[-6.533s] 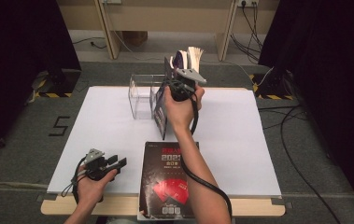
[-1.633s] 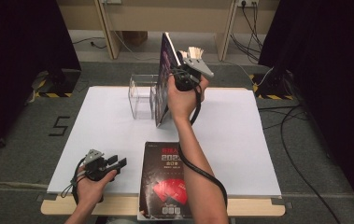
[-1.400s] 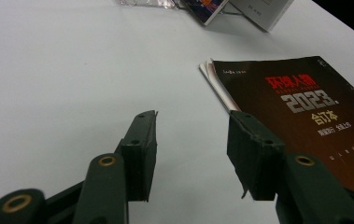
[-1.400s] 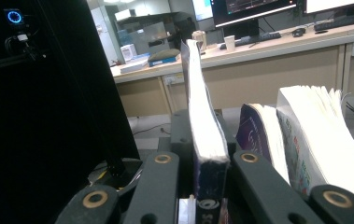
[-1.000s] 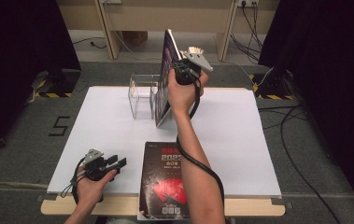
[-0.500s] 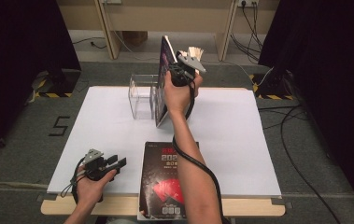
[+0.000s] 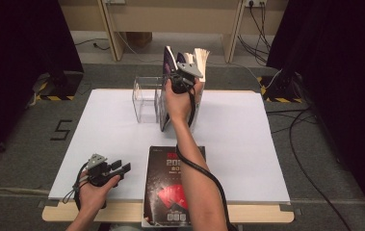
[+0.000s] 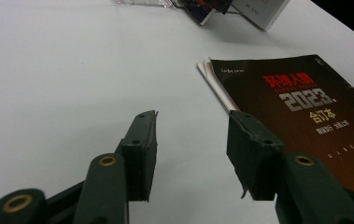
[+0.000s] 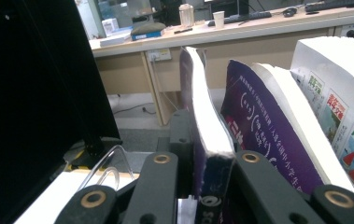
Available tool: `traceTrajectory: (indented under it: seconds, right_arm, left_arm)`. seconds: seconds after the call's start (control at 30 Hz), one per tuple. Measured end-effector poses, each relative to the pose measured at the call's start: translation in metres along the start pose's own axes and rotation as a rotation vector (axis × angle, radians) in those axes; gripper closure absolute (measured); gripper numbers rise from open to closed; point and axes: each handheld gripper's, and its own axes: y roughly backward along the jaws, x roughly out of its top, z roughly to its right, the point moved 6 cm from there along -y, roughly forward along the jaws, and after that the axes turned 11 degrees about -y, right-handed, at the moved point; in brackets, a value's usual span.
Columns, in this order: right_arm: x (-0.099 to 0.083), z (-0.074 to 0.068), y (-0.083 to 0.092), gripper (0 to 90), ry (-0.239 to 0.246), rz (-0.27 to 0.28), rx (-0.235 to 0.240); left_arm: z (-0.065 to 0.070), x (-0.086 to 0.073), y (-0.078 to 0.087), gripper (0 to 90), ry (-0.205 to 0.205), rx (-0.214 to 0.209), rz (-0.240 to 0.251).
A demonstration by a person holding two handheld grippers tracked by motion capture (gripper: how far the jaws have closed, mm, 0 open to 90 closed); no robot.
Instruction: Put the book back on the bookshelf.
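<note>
The clear rack [image 7: 146, 98] sits at the far middle of the table [image 7: 267, 144], books [image 7: 197, 72] standing just right of it. One book [image 7: 173, 185] lies flat at the near edge, left gripper [image 7: 117, 169] to its left.

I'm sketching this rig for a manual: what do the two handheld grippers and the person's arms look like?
Both the left gripper and the right gripper are black, each topped by a grey three-cornered plate. Their blocky dark jaws pivot on brass-coloured rivets. A black cable trails from each. The forearms are bare, without sleeves.
</note>
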Motion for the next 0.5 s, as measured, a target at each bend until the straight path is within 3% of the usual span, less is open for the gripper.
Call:
traceTrajectory:
  seconds: [0.27, 0.5]
  right_arm:
    - [-0.0034, -0.0031, 0.0009, 81.1, 0.063, -0.012, -0.025]
    - [-0.0085, -0.0072, 0.0053, 76.1, 0.065, -0.049, -0.030]
  left_arm:
    - [0.0017, -0.0005, -0.0005, 52.3, -0.005, -0.003, -0.002]
    - [0.0025, -0.0005, -0.0003, 52.3, -0.004, -0.006, -0.001]
